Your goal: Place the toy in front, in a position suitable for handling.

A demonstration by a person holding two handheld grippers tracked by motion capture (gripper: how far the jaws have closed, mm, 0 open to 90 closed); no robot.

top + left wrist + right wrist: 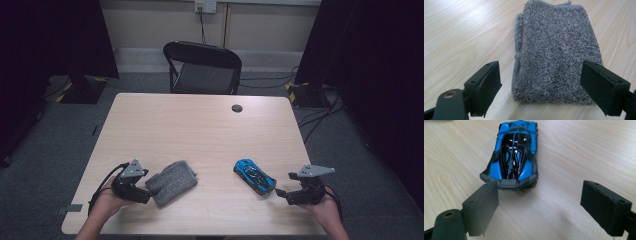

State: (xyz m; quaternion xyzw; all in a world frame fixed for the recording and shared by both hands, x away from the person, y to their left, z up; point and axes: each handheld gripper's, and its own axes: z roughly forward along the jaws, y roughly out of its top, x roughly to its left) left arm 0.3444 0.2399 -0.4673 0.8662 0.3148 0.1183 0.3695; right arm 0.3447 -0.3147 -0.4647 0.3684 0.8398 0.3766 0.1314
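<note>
High view: folded grey terry cloth (171, 182) at seven o'clock on the wooden surface (200, 130), blue toy car (254, 176) at five; left tongs (150, 186) and right tongs (281, 192), both apart, each face their object for grasping.

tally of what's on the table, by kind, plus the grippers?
Folded grey cloth: 1
Blue and black toy car: 1
Dark round cap in the table top: 1
Handheld grippers: 2, left gripper with jaws open at the near end of the cloth, right gripper open just short of the car
Total: 5
</note>
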